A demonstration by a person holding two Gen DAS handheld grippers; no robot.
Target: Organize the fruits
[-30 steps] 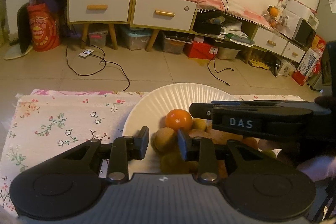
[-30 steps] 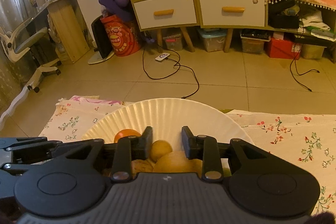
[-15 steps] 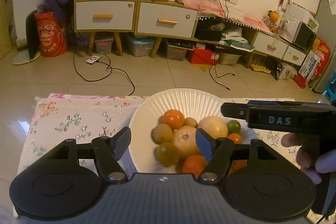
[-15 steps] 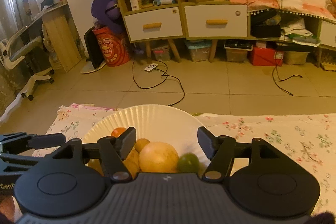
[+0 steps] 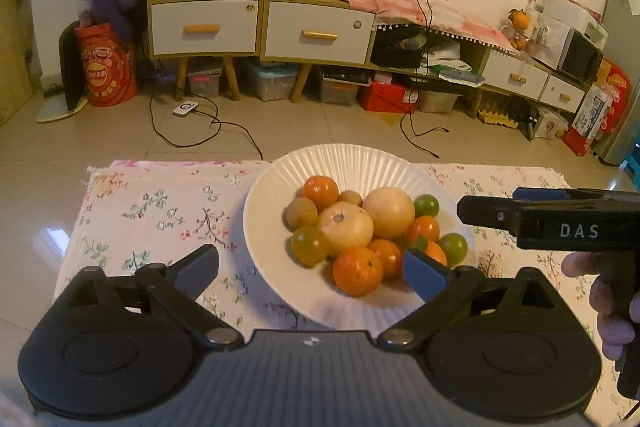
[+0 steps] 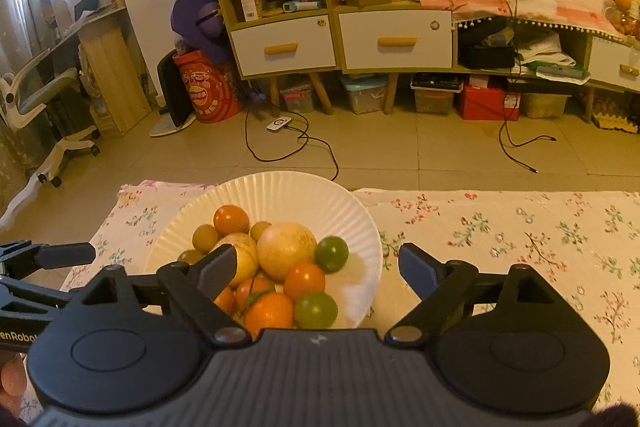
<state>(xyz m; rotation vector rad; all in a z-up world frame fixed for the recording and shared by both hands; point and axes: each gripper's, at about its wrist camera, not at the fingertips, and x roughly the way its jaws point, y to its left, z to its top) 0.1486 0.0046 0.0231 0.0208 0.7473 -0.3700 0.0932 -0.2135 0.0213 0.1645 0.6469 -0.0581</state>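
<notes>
A white ribbed plate [image 5: 360, 159] sits on a floral tablecloth [image 5: 160, 203] and holds several fruits: oranges [image 5: 358, 275], green citrus [image 5: 426, 204], brown kiwis [image 5: 301, 212] and two large pale round fruits [image 5: 388, 211]. My left gripper [image 5: 312, 271] is open and empty, raised above the plate's near side. My right gripper [image 6: 316, 267] is open and empty above the plate [image 6: 280, 187], with the oranges [image 6: 268, 311] below it. The right gripper also shows from the side in the left wrist view [image 5: 560, 223].
The tablecloth [image 6: 520, 235] extends right of the plate. Beyond the table's far edge lie a tiled floor with cables [image 5: 208, 131], white-drawer cabinets [image 5: 256, 27], storage boxes [image 5: 272, 83] and an office chair [image 6: 48, 115].
Both grippers opened wide and pulled up and back from the fruit pile. The plate now shows whole, with all fruits lying in it.
</notes>
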